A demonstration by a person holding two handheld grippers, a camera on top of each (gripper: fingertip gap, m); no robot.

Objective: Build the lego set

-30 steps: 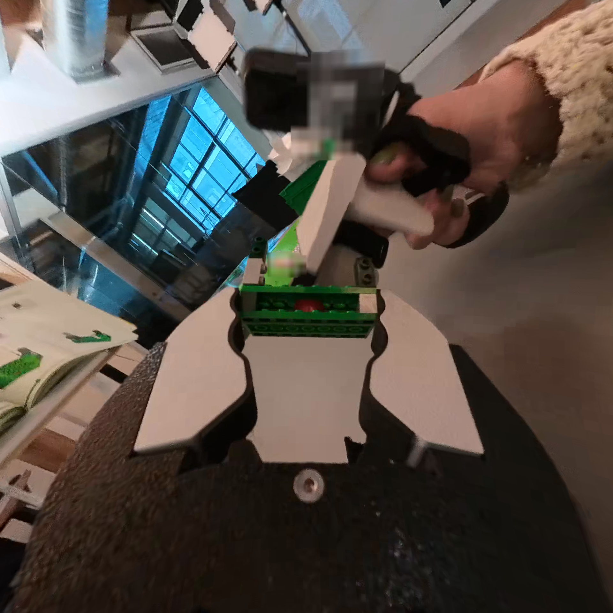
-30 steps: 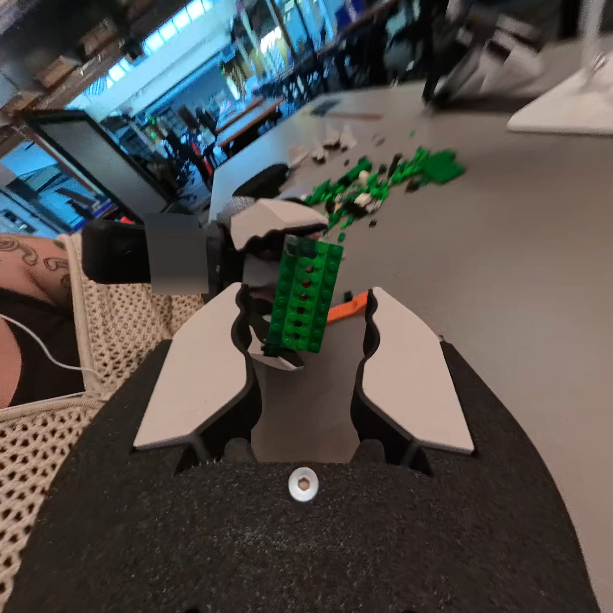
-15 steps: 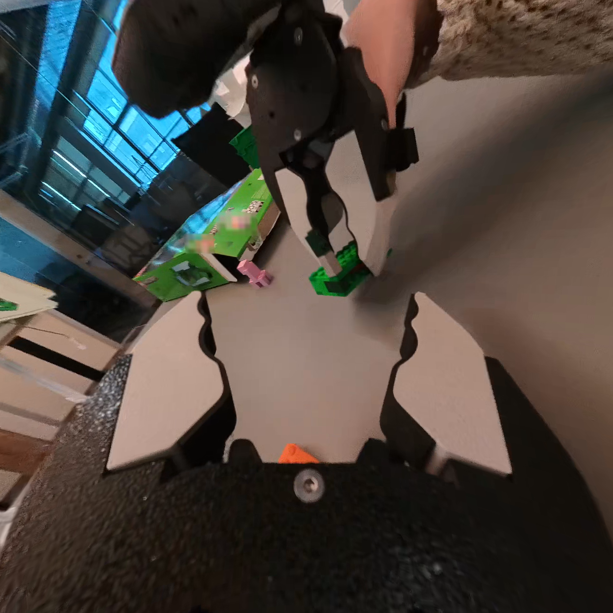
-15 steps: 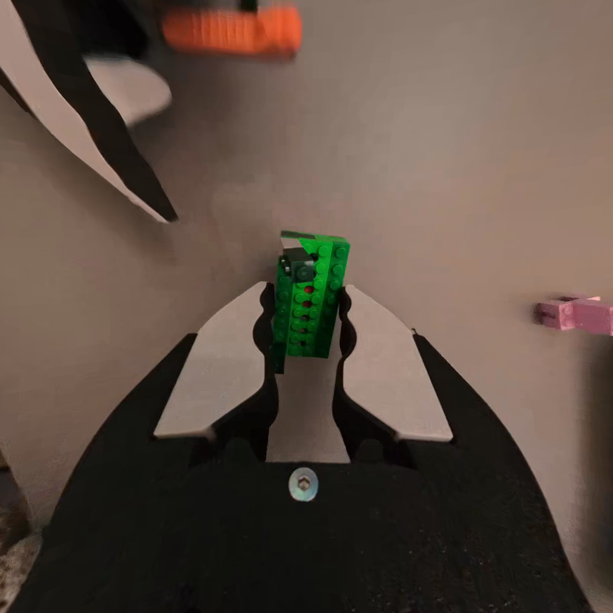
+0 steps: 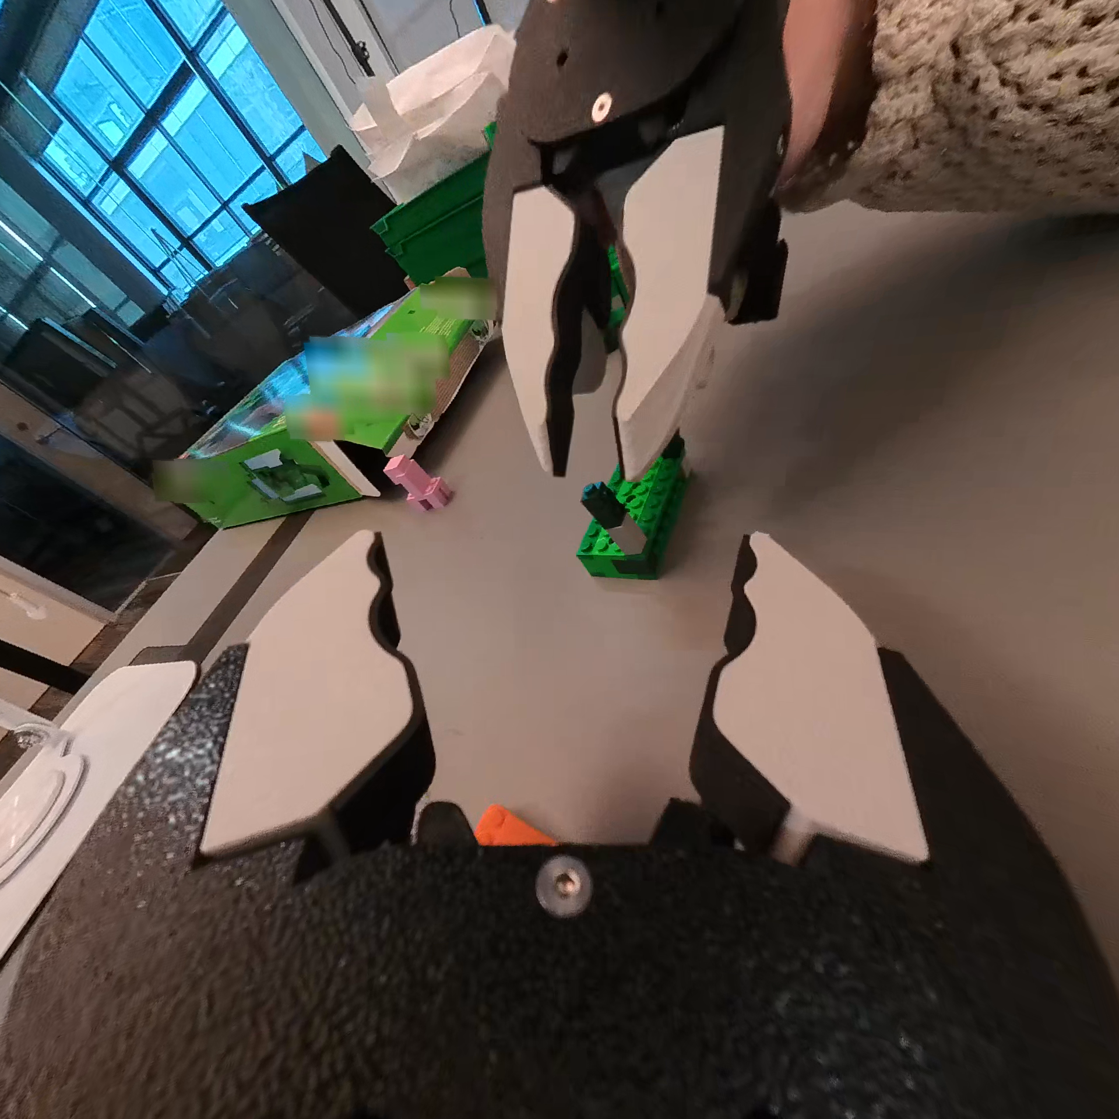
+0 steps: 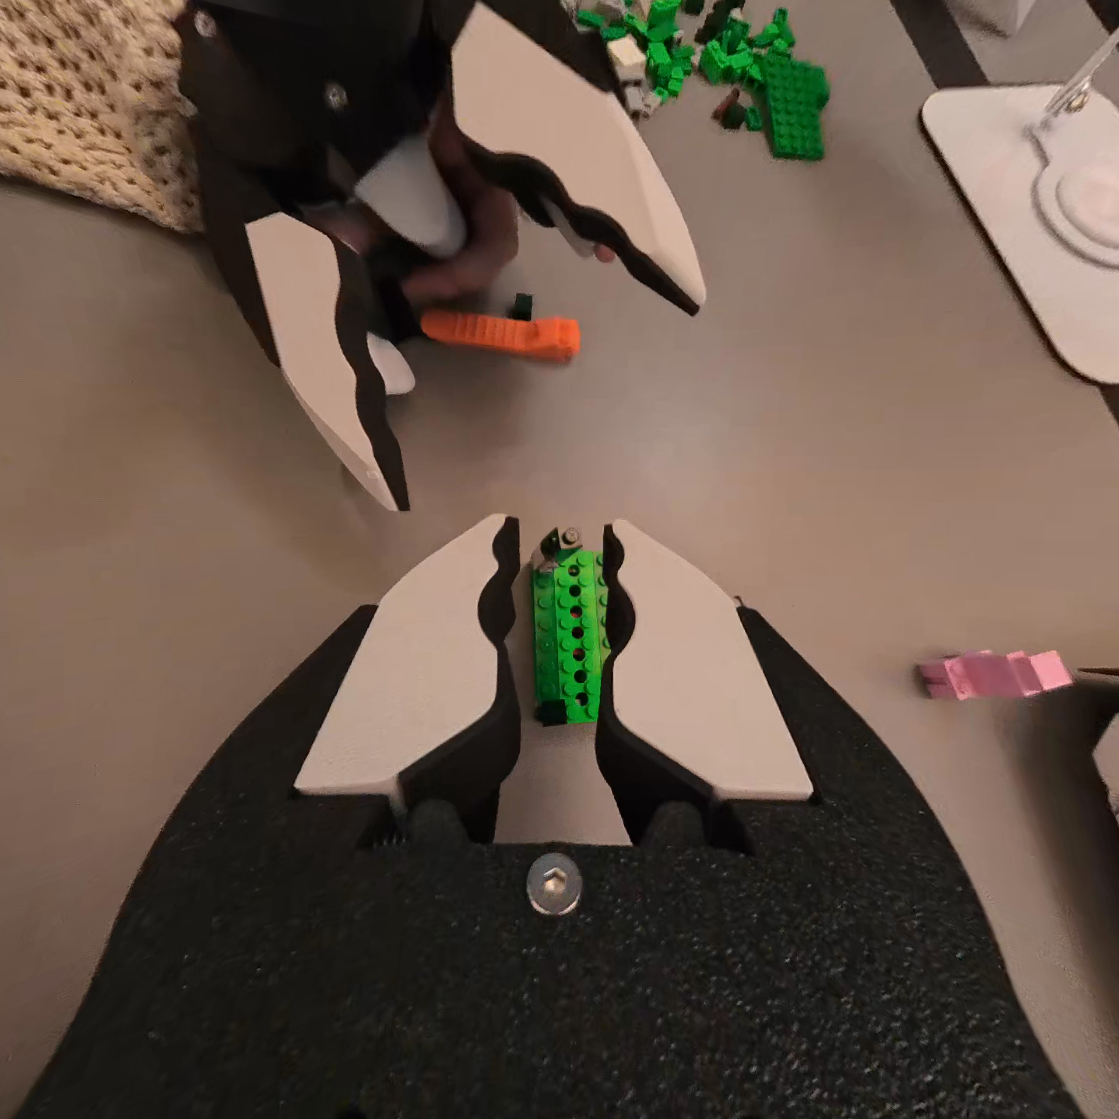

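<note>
Now studded green lego block (image 6: 569,630) sits btwn smooth right tongs (image 6: 562,533).

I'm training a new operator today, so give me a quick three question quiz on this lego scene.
1. True or false: the left gripper holds the green lego assembly.
2. What colour is the brick separator on the table?
3. The pink lego figure lies: A) between the right gripper's fingers, B) on the table, apart from the assembly, C) on the loose brick pile.

Key: 1 false; 2 orange; 3 B.
</note>
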